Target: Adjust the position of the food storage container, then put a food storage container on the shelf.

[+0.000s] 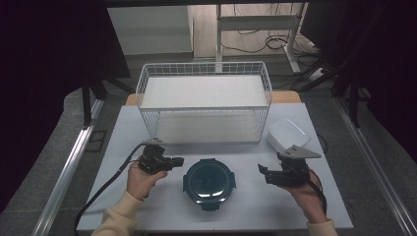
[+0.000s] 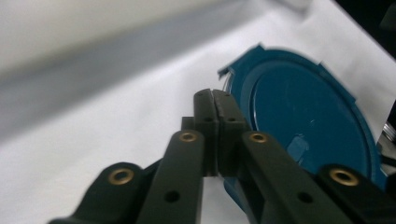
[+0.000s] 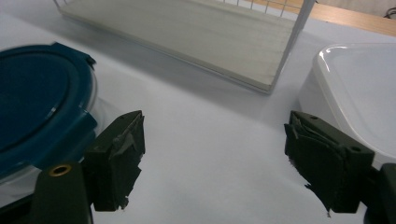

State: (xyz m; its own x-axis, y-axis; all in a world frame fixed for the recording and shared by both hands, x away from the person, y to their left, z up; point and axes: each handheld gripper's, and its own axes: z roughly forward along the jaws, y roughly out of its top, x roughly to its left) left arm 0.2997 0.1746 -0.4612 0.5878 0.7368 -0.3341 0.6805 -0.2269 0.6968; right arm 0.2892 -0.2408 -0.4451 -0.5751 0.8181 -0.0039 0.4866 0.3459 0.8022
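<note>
A round glass container with a dark blue clip lid (image 1: pixel 209 182) sits on the white table near the front middle. My left gripper (image 1: pixel 180 161) is just left of it, pointing at its rim. In the left gripper view the jaws (image 2: pixel 215 109) are shut together with nothing between them, and the blue lid (image 2: pixel 308 116) lies just past their tips. My right gripper (image 1: pixel 264 174) stands to the right of the container, apart from it. Its jaws (image 3: pixel 215 163) are open wide over bare table, with the container (image 3: pixel 37 98) at the left.
A white wire rack (image 1: pixel 204 101) with two shelves stands at the back middle; its lower shelf (image 3: pixel 187 32) lies ahead of the right gripper. A white square dish (image 1: pixel 289 133) (image 3: pixel 359 88) sits at the right, close behind the right gripper. The table edge (image 1: pixel 221 228) runs along the front.
</note>
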